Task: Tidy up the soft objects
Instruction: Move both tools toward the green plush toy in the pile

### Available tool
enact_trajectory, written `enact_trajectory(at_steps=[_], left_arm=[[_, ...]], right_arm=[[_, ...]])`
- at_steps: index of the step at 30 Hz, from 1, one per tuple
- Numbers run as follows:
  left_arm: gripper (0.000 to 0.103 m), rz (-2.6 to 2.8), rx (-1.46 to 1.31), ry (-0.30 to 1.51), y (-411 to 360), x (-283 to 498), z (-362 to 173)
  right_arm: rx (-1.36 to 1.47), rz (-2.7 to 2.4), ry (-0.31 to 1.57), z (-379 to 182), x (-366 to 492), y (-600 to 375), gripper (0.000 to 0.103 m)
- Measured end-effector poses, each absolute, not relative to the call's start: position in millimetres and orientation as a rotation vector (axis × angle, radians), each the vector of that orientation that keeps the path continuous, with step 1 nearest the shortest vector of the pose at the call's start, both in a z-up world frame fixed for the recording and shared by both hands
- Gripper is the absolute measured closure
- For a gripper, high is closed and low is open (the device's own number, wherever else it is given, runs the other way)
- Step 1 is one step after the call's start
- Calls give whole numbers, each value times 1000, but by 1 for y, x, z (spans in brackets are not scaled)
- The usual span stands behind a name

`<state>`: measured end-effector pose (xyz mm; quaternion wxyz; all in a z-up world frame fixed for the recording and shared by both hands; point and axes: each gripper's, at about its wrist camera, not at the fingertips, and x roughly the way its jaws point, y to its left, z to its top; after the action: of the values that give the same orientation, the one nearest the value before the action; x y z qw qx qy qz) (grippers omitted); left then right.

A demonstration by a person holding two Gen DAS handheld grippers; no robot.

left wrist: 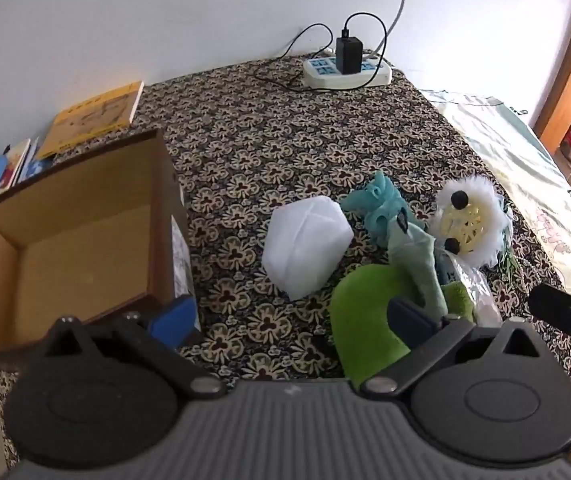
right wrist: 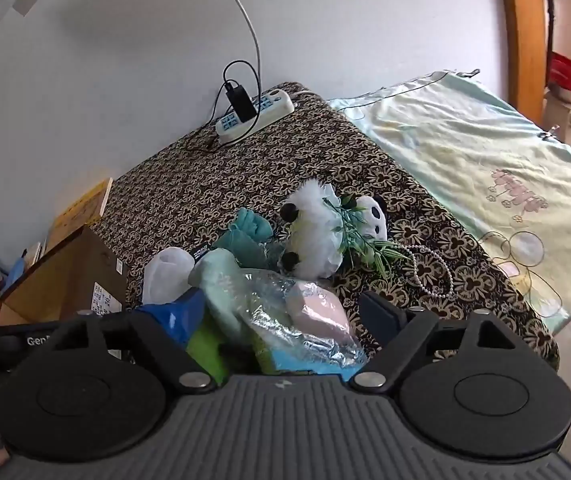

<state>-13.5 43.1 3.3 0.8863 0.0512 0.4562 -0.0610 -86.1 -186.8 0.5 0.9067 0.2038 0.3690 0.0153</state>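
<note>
- Beside the cardboard box [left wrist: 81, 236], soft toys [left wrist: 397, 240] are heaped, ready for packing.
- Left gripper [left wrist: 291, 316] is held wide, empty.
- Right gripper [right wrist: 281, 312] is spread, nothing pinched.

A brown cardboard box [left wrist: 85, 236], white pouch [left wrist: 305, 246], teal cloth [left wrist: 389, 216] and black-and-cream floral cover [left wrist: 285, 128] are seen ahead of the gripper.

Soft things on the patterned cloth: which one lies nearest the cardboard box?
The plain white bundle. It lies apart from the pile, closest to the open cardboard box; the teal cloth and panda toy lie farther away.
</note>
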Motion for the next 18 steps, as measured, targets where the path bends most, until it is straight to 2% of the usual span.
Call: enact_trajectory(at_steps=[11,18], left_arm=[[2,-184,170,982,60,-16,-10],[2,-209,171,993,59,-18,-13]], right_arm=[[388,-14,783,1,-93,-133,65],[422,-75,769,0,-92,-114,75]])
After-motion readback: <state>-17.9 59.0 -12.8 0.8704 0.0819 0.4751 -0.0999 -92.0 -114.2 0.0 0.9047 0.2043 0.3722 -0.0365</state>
